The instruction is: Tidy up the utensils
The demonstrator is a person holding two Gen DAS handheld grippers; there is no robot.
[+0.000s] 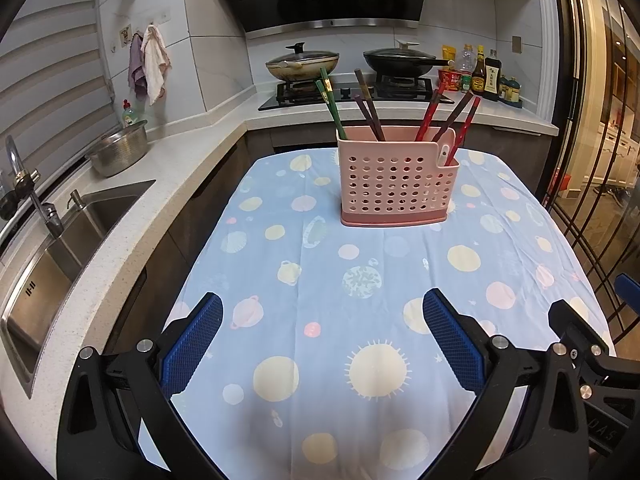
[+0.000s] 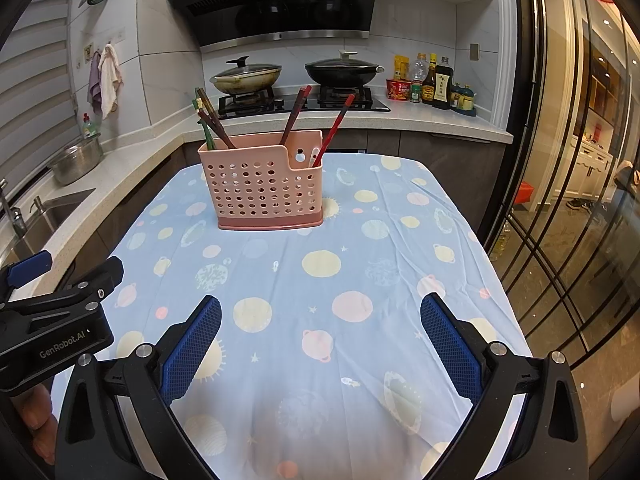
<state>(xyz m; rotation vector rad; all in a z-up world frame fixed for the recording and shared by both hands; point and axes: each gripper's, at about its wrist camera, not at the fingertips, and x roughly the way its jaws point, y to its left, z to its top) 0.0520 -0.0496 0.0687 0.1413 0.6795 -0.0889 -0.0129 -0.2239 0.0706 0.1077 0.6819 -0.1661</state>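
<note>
A pink perforated utensil holder stands upright on the far half of a blue planet-print tablecloth. Green chopsticks, brown chopsticks and red chopsticks lean out of its top. My left gripper hovers open over the near cloth, nothing between its blue pads. My right gripper is open too, empty, well short of the holder. The left gripper's body shows at the right wrist view's left edge.
A steel sink and a metal bowl sit on the counter at left. Behind the table a hob carries two lidded pans, with sauce bottles beside them. Glass doors run along the right.
</note>
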